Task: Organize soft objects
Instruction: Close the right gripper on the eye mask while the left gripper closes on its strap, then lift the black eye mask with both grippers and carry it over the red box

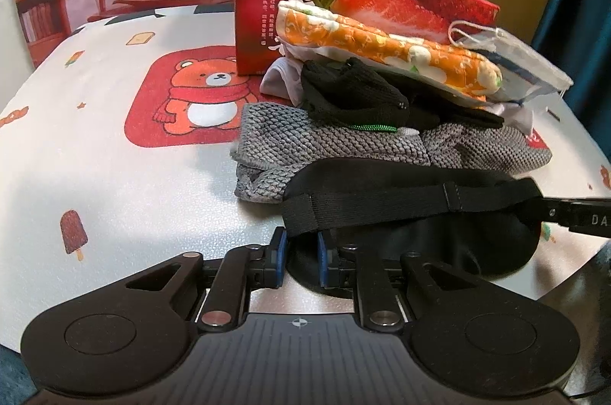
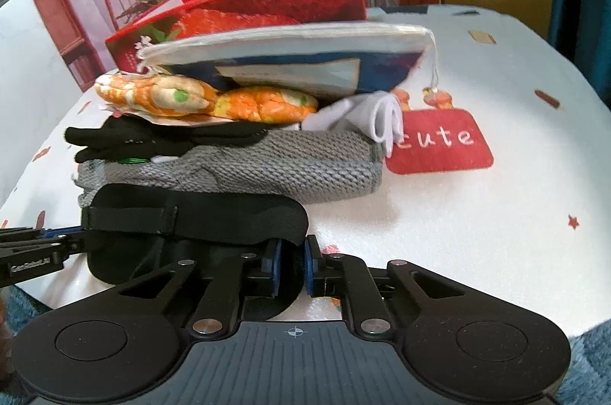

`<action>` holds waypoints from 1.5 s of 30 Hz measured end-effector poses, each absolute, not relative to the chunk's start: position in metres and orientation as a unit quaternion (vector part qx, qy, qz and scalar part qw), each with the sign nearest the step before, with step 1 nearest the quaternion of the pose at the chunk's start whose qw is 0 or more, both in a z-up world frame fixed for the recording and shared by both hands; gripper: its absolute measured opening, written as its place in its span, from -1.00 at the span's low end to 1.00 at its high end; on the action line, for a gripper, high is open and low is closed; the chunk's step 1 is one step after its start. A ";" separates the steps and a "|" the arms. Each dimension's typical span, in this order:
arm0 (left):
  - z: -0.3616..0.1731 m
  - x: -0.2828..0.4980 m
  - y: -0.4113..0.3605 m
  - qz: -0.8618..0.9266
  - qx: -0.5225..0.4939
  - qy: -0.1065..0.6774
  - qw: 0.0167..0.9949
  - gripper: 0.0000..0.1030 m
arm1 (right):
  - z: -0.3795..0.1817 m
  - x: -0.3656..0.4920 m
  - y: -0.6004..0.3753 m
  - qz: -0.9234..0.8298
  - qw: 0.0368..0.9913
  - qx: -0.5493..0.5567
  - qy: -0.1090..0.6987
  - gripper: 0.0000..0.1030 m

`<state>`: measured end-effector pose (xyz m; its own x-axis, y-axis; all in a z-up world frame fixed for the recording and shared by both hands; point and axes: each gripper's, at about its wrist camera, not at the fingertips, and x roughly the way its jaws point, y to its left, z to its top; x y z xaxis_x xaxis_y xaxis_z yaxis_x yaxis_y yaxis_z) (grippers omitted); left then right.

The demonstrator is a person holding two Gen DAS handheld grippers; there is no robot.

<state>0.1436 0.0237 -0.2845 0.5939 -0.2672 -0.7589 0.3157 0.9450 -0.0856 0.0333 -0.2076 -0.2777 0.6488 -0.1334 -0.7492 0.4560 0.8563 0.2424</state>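
Note:
A black eye mask (image 1: 401, 214) lies at the near edge of the table, in front of a pile of soft things. My left gripper (image 1: 301, 254) is shut on its left end. My right gripper (image 2: 292, 262) is shut on its right end (image 2: 191, 214). The pile holds a grey knitted cloth (image 1: 343, 141), a black glove (image 1: 355, 96), a white cloth (image 2: 366, 118), an orange flowered pad (image 1: 385, 46) and a face mask in a clear bag (image 1: 511, 57). The right gripper's fingers (image 1: 573, 214) show at the left wrist view's right edge.
A red strawberry-print box (image 1: 343, 8) stands open behind the pile. The white tablecloth (image 1: 114, 153) has a bear print and a red "cute" patch (image 2: 439, 141). The table's right part (image 2: 496, 214) holds nothing else. A blue curtain hangs at the far right.

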 end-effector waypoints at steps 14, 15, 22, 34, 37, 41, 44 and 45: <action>-0.245 0.124 0.034 -0.170 0.003 0.357 0.919 -0.89 | -0.240 0.019 -0.190 -0.142 0.922 0.170 0.316 -0.87; -0.240 0.122 0.034 -0.170 0.003 0.348 0.922 -0.89 | -0.236 0.017 -0.190 -0.142 0.925 0.168 0.309 -0.87; -0.208 0.110 0.037 -0.166 -0.002 0.294 0.941 -0.97 | -0.209 0.012 -0.186 -0.136 0.940 0.151 0.274 -0.87; -0.209 0.115 0.041 -0.167 -0.020 0.300 0.939 -0.97 | -0.199 0.013 -0.187 -0.139 0.940 0.152 0.273 -0.87; -0.209 0.114 0.040 -0.169 -0.017 0.296 0.940 -0.97 | -0.201 0.013 -0.187 -0.138 0.940 0.152 0.271 -0.87; -0.208 0.111 0.044 -0.167 -0.022 0.291 0.942 -0.98 | -0.200 0.014 -0.182 -0.133 0.943 0.141 0.270 -0.87; -0.203 0.109 0.046 -0.163 -0.023 0.280 0.946 -0.98 | -0.196 0.012 -0.181 -0.132 0.946 0.139 0.262 -0.87; -0.200 0.107 0.046 -0.162 -0.022 0.275 0.947 -0.98 | -0.194 0.011 -0.181 -0.132 0.947 0.139 0.259 -0.87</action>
<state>0.1073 0.0461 -0.2004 0.7961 -0.3196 -0.5139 0.2953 0.9464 -0.1312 0.0109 -0.1813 -0.1941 0.8310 -0.1778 -0.5271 0.3216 0.9267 0.1943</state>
